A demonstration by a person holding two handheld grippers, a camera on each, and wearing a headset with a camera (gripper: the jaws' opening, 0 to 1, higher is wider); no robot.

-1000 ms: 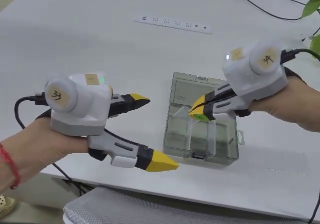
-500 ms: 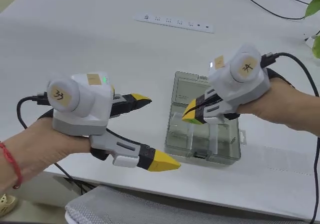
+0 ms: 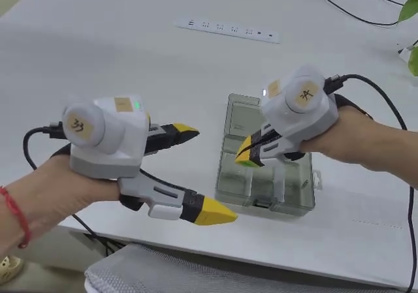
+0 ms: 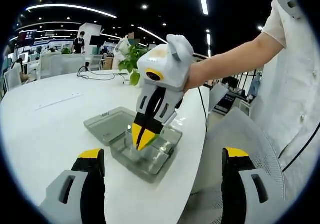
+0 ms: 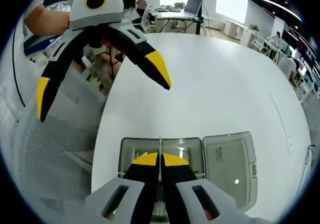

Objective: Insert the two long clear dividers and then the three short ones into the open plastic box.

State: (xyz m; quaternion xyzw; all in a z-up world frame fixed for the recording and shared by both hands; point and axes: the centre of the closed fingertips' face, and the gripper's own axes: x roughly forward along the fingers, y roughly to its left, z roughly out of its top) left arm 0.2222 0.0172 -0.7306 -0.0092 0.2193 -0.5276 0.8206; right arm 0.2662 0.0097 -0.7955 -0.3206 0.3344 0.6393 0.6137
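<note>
The clear plastic box [image 3: 261,205] lies open on the white table, its lid [image 3: 251,115] flat behind it, with clear dividers [image 3: 279,181] standing inside. My right gripper [image 3: 243,157] hovers over the box's left part, shut on a thin clear divider [image 5: 160,143] held edge-on above the box [image 5: 134,147]. My left gripper [image 3: 204,173] hangs wide open to the left of the box, holding nothing. In the left gripper view, that open gripper [image 4: 162,156] faces the box [image 4: 140,165] and the right gripper [image 4: 142,136] above it.
A white power strip [image 3: 228,30] lies at the far side of the table. Black cables [image 3: 353,6] and a plant leaf [image 3: 411,9] are at the back right. The table's near edge runs just below the box, with a mesh chair [image 3: 130,273] under it.
My right gripper has moved left and a little lower over the box, carrying the divider. The left gripper has stayed where it was, open.
</note>
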